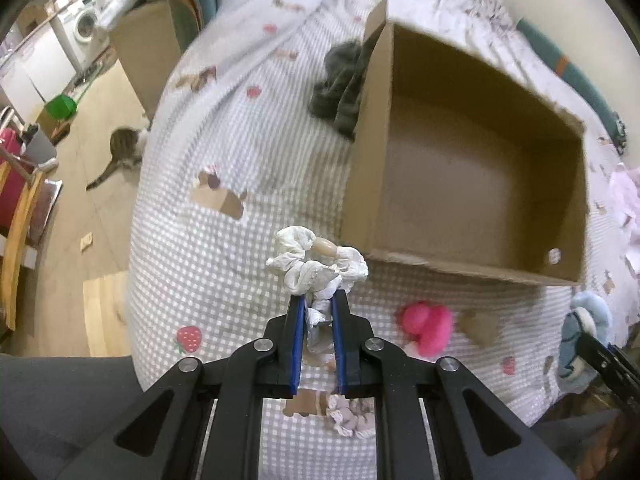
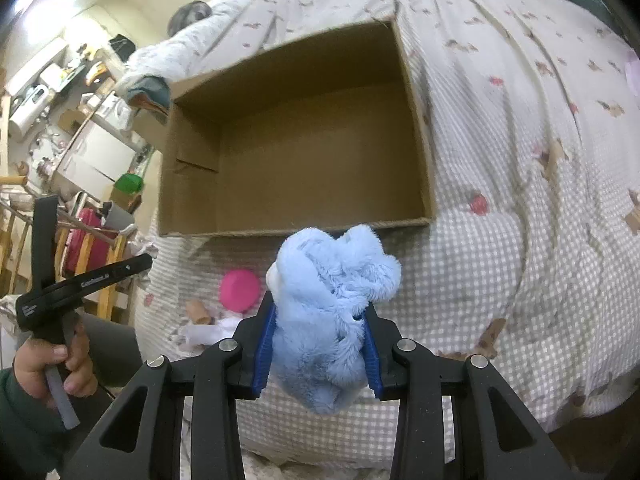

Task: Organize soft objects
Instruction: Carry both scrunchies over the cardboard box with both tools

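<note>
My left gripper is shut on a small doll in white cloth, held above the checked bedspread just short of the open cardboard box. My right gripper is shut on a fluffy light blue plush toy, held in front of the box's near wall. The box looks empty inside in both views. A pink soft toy lies on the bedspread before the box; it also shows in the right wrist view. The plush also shows at the right edge of the left wrist view.
A dark grey garment lies behind the box's left flap. The bed drops off at the left to a wooden floor, where a tabby cat sits. A crumpled pale cloth lies at the right. The left hand-held gripper shows at the left of the right view.
</note>
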